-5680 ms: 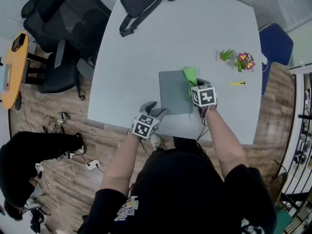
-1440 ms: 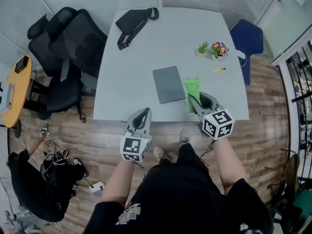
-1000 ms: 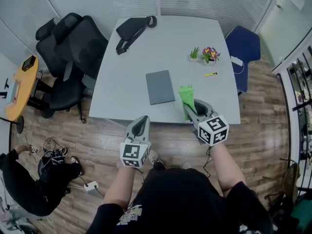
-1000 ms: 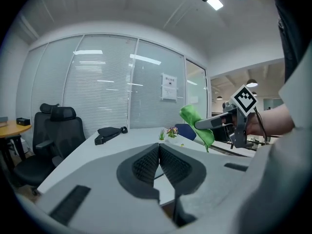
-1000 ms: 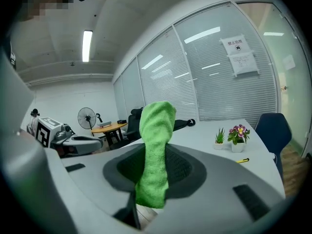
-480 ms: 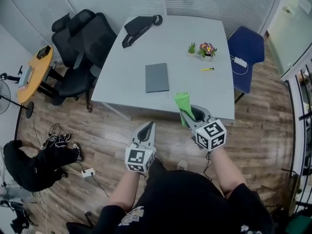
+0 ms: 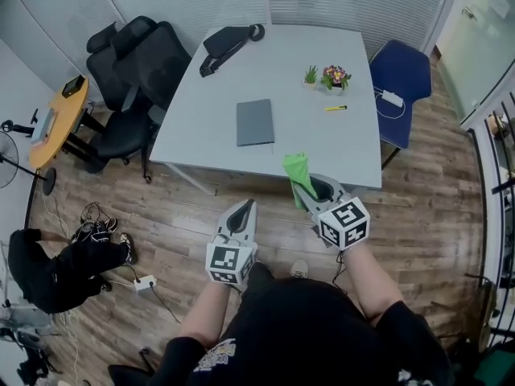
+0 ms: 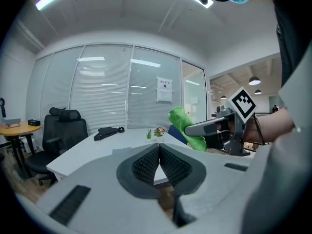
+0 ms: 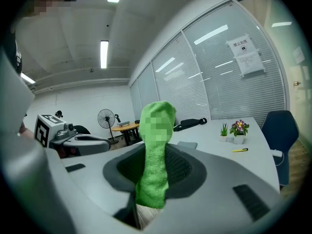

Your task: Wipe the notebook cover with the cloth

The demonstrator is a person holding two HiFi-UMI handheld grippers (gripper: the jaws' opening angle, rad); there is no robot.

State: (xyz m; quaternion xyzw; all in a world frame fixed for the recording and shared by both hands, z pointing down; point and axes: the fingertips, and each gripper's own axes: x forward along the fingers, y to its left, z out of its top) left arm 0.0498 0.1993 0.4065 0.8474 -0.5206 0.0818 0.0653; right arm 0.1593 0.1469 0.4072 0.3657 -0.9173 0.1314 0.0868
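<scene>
Head view: both claws hang over the floor (image 7: pixel 185 215), short of the tabletop's (image 7: pixel 322 139) near edge. Right claw (image 7: pixel 304 190) is clamped on the green cloth (image 7: pixel 294 170), whose free end sticks out past the tips toward the tabletop. Left claw (image 7: pixel 244 207) is closed with nothing in it. The notebook (image 7: pixel 255 122) lies flat mid-tabletop, grey cover up and bare, well apart from both claws. The pen (image 7: pixel 335 108) and plants (image 7: pixel 323 76) sit off to its right and the bag (image 7: pixel 229 42) at the far edge, none near the wipe path. Left gripper view: my jaws meet tip to tip and are empty; the right claw is alongside with the cloth drooping over its tip. Right gripper view: the cloth is pinched between the pads and stands up with a good length free; the notebook shows beyond it, slightly right. My read: no cloth contact now, so the step is to carry the cloth to the cover. Plan: go in low over the near edge, tip the right claw down so the free end lands flat on the cover rather than the jaw tips, and keep the clamp firm. Set the closed left claw on a near corner to pin the notebook, since it looks light and likely to slide. Stroke the full length in overlapping passes, with light pressure.
</scene>
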